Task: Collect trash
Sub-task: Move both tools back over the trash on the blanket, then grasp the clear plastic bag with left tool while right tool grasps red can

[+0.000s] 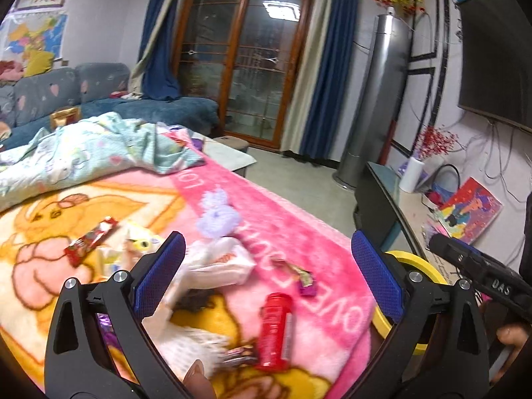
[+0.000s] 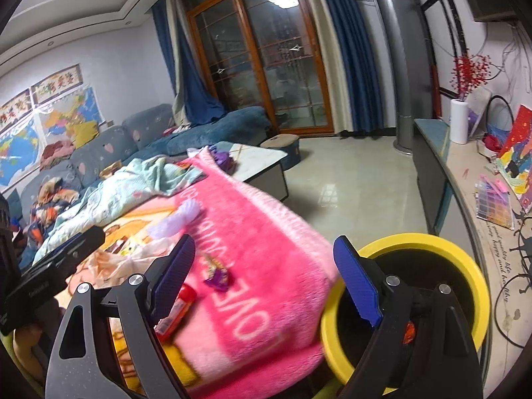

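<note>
Both tools gape wide, holding nothing: the left tool above a red plastic tube on the pink fleece blanket, the right tool beside the yellow-rimmed black bin. Farther lie a purple candy wrapper and white tissue packet.

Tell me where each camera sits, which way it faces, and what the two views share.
Left wrist: on the left gripper, open over the pink blanket, facing the glass doors; a thumb shows below.
Right wrist: on the right gripper, open at the blanket edge above the yellow-rimmed bin; the left gripper shows at left.
Shared: blanket, red tube, purple wrapper, bin, doors.
</note>
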{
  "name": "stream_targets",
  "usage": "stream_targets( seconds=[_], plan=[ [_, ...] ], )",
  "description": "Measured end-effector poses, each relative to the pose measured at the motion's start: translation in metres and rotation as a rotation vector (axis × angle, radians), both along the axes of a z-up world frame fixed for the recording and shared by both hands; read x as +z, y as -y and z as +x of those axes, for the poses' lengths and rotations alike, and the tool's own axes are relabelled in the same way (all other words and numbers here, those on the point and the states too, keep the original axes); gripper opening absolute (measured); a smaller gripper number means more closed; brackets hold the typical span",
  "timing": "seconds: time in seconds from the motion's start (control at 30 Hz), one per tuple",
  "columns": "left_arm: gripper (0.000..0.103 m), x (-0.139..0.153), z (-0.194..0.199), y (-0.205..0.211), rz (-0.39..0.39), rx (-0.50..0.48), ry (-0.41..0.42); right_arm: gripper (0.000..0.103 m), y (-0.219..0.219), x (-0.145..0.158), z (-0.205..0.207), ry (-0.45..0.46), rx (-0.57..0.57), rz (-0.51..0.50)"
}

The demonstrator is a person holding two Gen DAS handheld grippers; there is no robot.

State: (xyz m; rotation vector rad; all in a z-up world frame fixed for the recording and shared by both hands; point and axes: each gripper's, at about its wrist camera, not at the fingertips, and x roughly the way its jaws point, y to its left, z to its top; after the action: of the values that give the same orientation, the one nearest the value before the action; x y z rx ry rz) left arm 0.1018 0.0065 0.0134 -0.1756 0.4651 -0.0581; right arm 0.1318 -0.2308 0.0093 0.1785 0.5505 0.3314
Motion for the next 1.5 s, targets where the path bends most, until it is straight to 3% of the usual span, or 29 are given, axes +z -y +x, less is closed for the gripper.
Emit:
stream_targets(
  seconds=[0.5,0.97,1.23,1.4,1.5],
  plan=[
    [0.092,-0.010,-0.009,-0.070,-0.056,0.141,-0.020,0.083,-0.070,-0.016,-0.005,-0.040,0.119,-0.067],
    [0.092,-0.032,-0.008,-0.104,-0.140,0.148,-0.081,0.083,-0.117,-0.044,0.008,-0.121,0.180,-0.111],
    [0.073,-0.047,0.000,-0.109,-0.197,0.112,-0.124,0.083,-0.136,-0.070,0.021,-0.217,0.201,-0.109],
    [0.068,-0.053,0.005,-0.107,-0.214,0.095,-0.135,0.082,-0.148,-0.085,0.027,-0.258,0.215,-0.111],
    [0.063,-0.058,0.010,-0.107,-0.216,0.091,-0.147,0.075,-0.151,-0.095,0.031,-0.288,0.216,-0.110]
  ],
)
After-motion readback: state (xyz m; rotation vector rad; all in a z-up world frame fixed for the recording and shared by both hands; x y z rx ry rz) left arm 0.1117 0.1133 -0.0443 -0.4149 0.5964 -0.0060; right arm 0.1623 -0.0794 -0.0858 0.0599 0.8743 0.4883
